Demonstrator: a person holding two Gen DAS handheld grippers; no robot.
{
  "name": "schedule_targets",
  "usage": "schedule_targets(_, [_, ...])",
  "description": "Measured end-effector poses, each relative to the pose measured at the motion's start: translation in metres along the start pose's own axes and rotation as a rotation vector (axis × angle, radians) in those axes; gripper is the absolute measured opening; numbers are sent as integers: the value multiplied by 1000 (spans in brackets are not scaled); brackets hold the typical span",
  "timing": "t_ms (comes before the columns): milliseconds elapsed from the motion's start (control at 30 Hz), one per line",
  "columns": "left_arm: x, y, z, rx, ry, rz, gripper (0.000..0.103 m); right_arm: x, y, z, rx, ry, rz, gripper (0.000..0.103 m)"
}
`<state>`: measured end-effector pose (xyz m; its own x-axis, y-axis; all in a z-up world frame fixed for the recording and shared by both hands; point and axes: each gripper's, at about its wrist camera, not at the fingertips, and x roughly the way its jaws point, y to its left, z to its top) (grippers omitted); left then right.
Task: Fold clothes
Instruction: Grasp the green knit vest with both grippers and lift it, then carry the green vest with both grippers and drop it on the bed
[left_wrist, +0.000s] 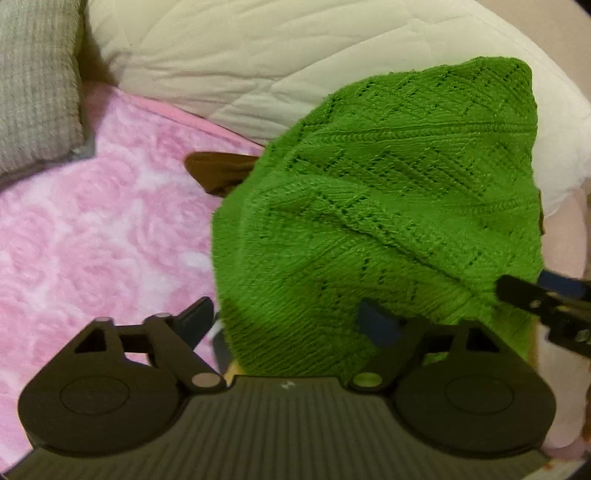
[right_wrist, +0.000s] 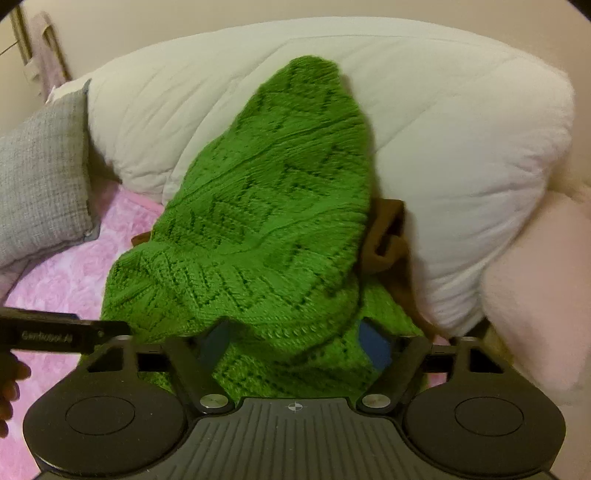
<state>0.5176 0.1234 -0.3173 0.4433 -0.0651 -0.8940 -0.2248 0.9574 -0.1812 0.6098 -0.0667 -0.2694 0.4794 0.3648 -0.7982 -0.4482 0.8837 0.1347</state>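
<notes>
A: So, why is the bright green lace-knit sweater lying mid-frame over the pink rose-patterned fleece blanket, its top against the cream quilted duvet?

B: Likely for folding its hem up. The right gripper is straddling knit; whether it's pinching, I can't tell.

A: The left gripper?

B: Same: hem between parted jaws, grip unclear.

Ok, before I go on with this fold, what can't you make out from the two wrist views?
- Brown garment: mostly covered by the green knit in both views; its type is unclear.
- Left hand-held gripper: in the left wrist view the knit drapes over its right finger, so the grip is unclear.
- Right hand-held gripper: knit covers the fingertips.
- Knit's near hem: hidden behind both gripper bodies.
</notes>
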Motion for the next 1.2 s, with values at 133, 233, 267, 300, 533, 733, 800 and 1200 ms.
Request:
schedule_targets(133, [-2, -4, 2, -6, -26, -48, 33, -6, 16, -1, -110, -32, -4, 15])
schedule_targets(233, [-14, -9, 1, 9, -50, -119, 0, -21, 25, 2, -140, -63, -3, 11])
schedule_targets(267, [-21, -10, 1, 3, -62, -144, 0, -30, 29, 4, -151, -84, 3, 11])
schedule_targets(300, [-29, -14, -1, 11, -83, -156, 0, -38, 33, 6, -159, -100, 10, 10])
schedule_targets(533, [-99, 4, -23, -87, -189, -137, 0, -116, 75, 19, -214, -265, 143, 6])
schedule_targets(733, [-191, 52, -61, -212, -335, -69, 0, -189, 145, 8, -315, -349, 322, 5])
schedule_targets(800, [-230, 70, -85, -258, -394, -40, 0, -216, 171, -3, -362, -371, 402, 5])
schedule_targets(1200, [-500, 174, -327, -624, -667, 375, 0, -386, 372, -107, -564, -461, 1001, 0])
